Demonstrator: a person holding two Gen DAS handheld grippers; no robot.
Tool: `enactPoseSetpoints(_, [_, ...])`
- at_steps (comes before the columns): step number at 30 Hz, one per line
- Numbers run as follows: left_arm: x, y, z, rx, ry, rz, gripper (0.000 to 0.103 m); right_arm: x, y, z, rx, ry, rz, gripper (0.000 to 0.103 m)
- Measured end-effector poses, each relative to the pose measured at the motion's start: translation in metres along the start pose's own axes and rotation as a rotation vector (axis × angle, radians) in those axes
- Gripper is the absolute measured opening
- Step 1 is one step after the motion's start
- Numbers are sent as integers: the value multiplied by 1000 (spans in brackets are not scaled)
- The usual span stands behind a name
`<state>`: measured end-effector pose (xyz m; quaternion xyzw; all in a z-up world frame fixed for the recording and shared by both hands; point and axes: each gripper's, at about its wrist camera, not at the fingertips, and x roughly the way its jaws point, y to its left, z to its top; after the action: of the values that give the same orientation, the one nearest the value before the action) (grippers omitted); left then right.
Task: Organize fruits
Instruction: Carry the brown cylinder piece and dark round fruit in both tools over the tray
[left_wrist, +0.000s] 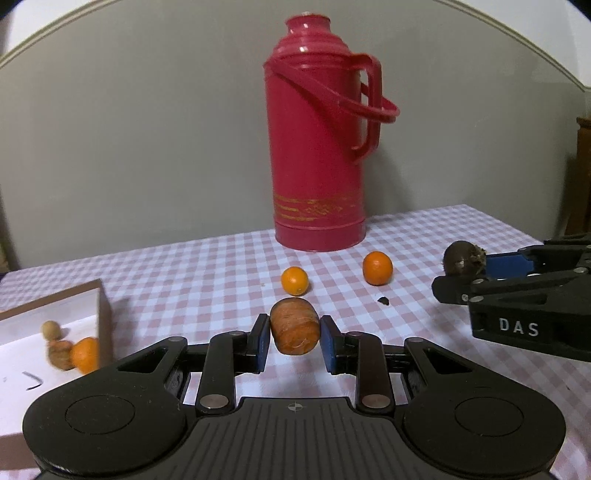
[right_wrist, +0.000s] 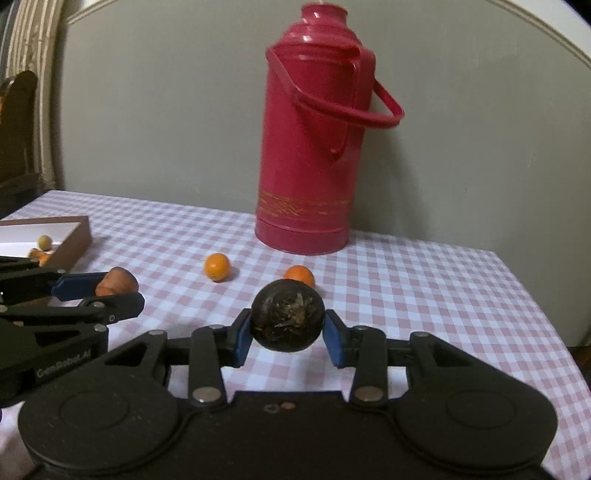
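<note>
From the left wrist view, the left gripper (left_wrist: 294, 338) has its blue-padded jaws clamped on a stubby orange carrot chunk (left_wrist: 294, 325), lifted clear of the pink-and-white checked surface (left_wrist: 207, 266). Two small round oranges (left_wrist: 294, 280) (left_wrist: 377, 268) lie beyond it, in front of a tall red plastic thermos flask (left_wrist: 317, 147). At the left edge stands a shallow brown-walled box with a white floor (left_wrist: 99, 314), holding a blurred orange and other small pieces. At the right, the right gripper (left_wrist: 461, 273) carries a dark brown round fruit (left_wrist: 460, 257). From the right wrist view, the right gripper (right_wrist: 288, 332) has its jaws closed on that dark fruit (right_wrist: 288, 319), held above the surface, with one orange partly hidden behind it. The left gripper with its carrot chunk (right_wrist: 116, 281) is at the left, near the box (right_wrist: 79, 236).
</note>
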<state>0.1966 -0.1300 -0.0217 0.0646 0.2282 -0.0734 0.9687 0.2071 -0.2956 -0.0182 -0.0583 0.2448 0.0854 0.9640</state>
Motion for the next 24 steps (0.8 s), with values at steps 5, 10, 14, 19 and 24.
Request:
enactPoseSetpoints(5, [-32, 15, -8, -13, -27, 11, 29, -34, 19, -8, -10, -30, 1, 31])
enactPoseSetpoints(10, [-63, 29, -18, -26, -50, 24, 29, -52, 39, -19, -40, -22, 17, 31])
enactPoseSetpoints(14, [-85, 41, -26, -43, -64, 44, 29, -66, 57, -26, -60, -21, 41, 31])
enactPoseSetpoints(19, [-108, 65, -36, -70, -71, 82, 29, -80, 84, -29, -114, -26, 69, 31])
enactPoseSetpoints(24, [-130, 90, -43, -77, -90, 131, 29, -88, 106, -21, -126, -49, 120, 31])
